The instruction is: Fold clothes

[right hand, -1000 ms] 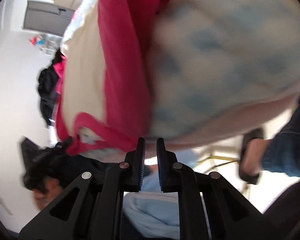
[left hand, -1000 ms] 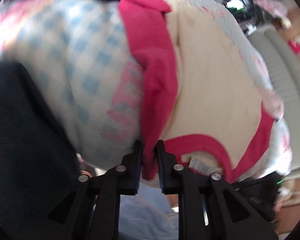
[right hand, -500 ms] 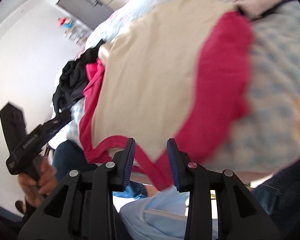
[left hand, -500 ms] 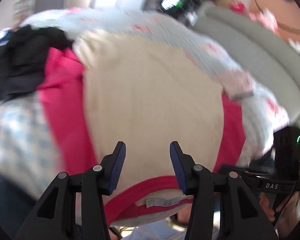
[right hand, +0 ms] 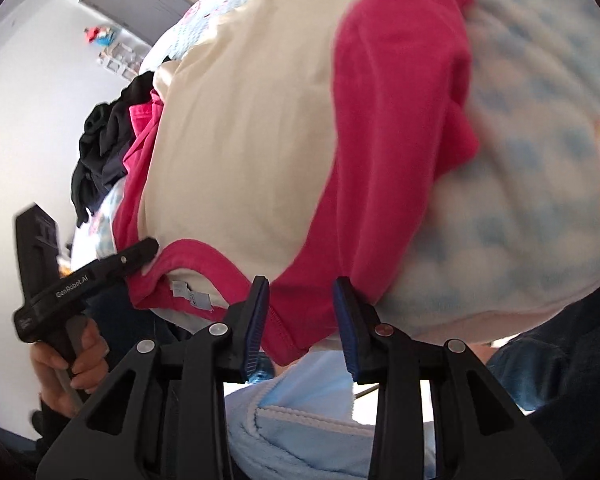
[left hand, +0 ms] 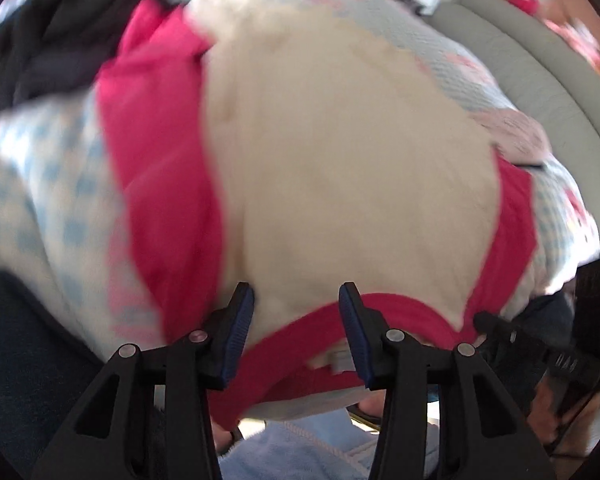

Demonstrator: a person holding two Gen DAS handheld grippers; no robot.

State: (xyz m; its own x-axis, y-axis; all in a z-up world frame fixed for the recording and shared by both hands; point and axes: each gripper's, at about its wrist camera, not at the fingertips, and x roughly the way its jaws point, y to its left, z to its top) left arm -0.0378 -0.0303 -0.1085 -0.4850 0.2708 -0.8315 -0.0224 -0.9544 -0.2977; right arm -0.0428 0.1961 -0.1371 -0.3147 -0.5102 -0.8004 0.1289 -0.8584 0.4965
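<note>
Both grippers, left gripper closing a touch and right gripper parted, hold nothing; the cream cotton shirt with magenta sleeves lies flat at the bed's near edge. Best tuck sleeves in squarely!

Bright daylight, motion blur, fisheye bending, dark vignetted corners
</note>
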